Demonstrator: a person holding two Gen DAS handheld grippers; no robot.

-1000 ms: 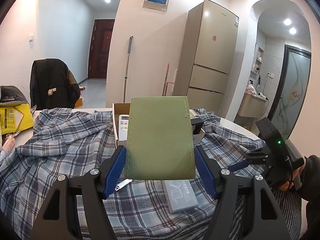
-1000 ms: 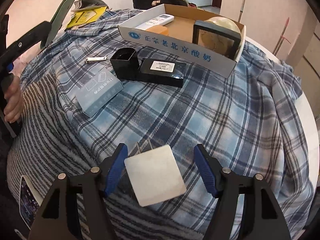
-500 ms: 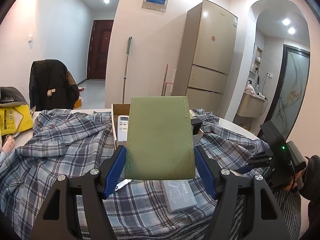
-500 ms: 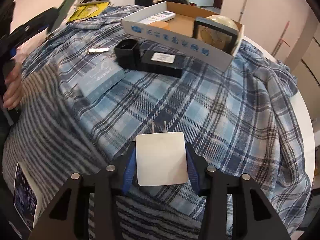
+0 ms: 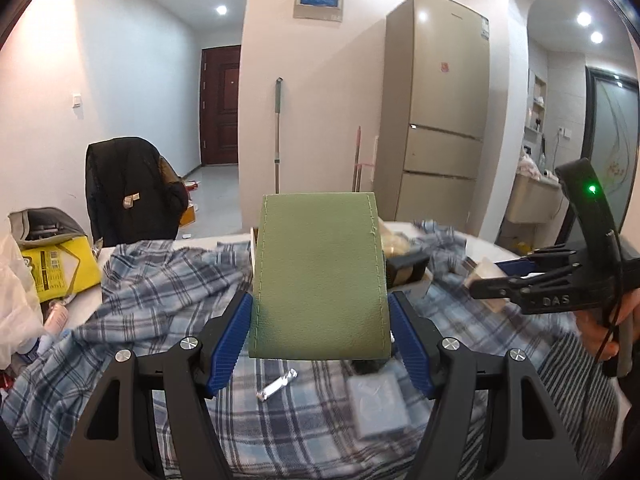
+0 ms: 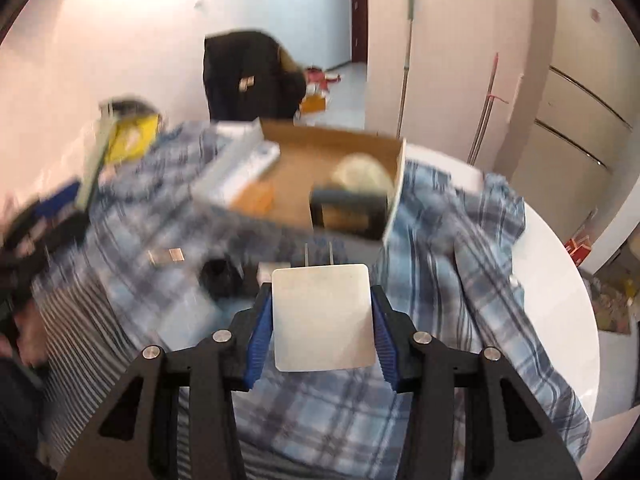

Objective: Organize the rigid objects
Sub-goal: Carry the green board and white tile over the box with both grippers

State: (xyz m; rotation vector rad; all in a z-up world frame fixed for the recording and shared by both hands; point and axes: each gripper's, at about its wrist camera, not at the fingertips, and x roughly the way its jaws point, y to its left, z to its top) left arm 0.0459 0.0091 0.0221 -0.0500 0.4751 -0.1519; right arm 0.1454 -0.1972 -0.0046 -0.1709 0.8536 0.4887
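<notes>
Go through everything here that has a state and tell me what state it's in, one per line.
Left gripper: shut on the green pad, held up off the cloth.
Right gripper: shut on the white plug, prongs pointing forward.
Cardboard box: open, partly filled.
Nail clipper: lying loose on the plaid cloth.
Door: closed.

Cardboard box (image 6: 336, 148) contents motion-blurred
</notes>
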